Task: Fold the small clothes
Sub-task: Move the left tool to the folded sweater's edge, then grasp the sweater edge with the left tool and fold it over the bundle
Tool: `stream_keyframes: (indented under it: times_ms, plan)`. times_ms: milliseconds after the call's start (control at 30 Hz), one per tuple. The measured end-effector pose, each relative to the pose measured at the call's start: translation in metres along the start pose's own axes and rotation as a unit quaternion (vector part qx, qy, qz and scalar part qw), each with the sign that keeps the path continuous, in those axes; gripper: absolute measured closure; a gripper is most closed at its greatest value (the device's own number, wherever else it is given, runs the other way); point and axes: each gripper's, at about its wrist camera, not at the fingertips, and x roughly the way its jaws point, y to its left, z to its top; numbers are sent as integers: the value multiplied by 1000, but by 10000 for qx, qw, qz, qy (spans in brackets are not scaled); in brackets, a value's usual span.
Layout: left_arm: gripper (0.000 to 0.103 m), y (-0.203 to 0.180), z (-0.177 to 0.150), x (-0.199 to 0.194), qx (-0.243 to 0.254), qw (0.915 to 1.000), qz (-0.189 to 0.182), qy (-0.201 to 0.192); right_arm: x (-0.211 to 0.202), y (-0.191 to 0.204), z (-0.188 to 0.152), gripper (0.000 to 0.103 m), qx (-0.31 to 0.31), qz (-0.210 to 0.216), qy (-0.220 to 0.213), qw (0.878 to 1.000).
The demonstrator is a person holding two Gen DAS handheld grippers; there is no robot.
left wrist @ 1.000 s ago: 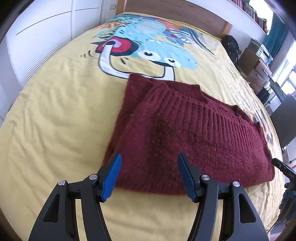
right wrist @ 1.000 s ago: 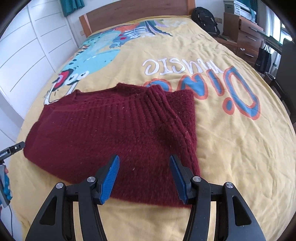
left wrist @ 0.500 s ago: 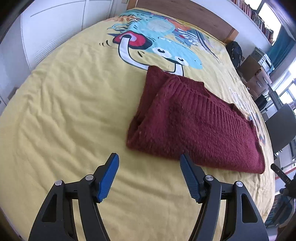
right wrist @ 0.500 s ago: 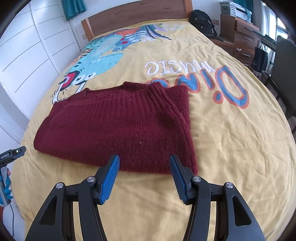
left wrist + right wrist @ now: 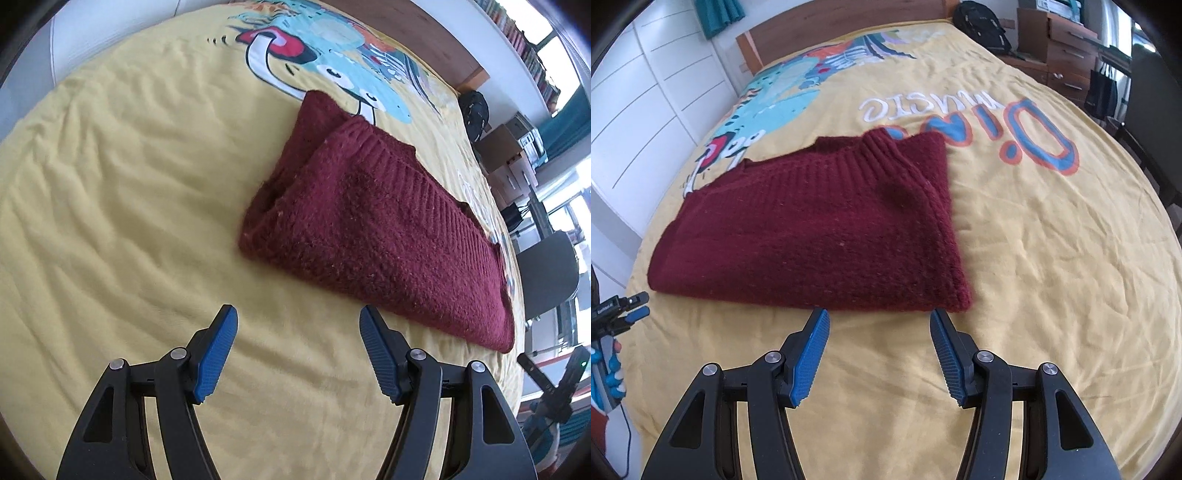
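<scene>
Both grippers are hanging released and holding nothing: the left gripper (image 5: 297, 319) is sitting over bare yellow bedspread (image 5: 110, 221), apart from the near left corner of the maroon knitted sweater (image 5: 369, 221), while the right gripper (image 5: 879, 321) is hovering with its blue pads (image 5: 812, 350) just short of the sweater's (image 5: 812, 229) near hem. The sweater is lying folded into a rough rectangle in the middle of the bed, its ribbed collar (image 5: 871, 147) facing the headboard (image 5: 831, 18) and its far edge overlapping the dinosaur print (image 5: 768, 107).

Judging by the layered left end, the garment is looking nearly done, and one more fold or a tidy-up is probably what is being lined up. To do that well, each claw should be pinching all layers at a near corner, not just the top one, then lifting evenly and laying the edge down square so the thick knit is not bunching.

Sleeves are not showing anywhere, so they are presumably tucked inside. How many layers are stacked is hard to make out, and the sweater's far right corner is fading into fisheye distortion in the left wrist view.
</scene>
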Motion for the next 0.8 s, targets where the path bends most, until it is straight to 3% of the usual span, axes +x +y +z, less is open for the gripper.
stream_keyframes:
  times_ms: [200,667,800]
  plan:
    - [40,5,7,19,-265,9991,-329,29,18,-12,2,45,101,-43,101,9999]
    - [40,7,59,45,-772,9951,-583,-222,29,-31,9,44,97,-163,117,9998]
    - [41,13,70,53,-1165,9901,-733,-274,28,-39,9,44,188,-179,110,9996]
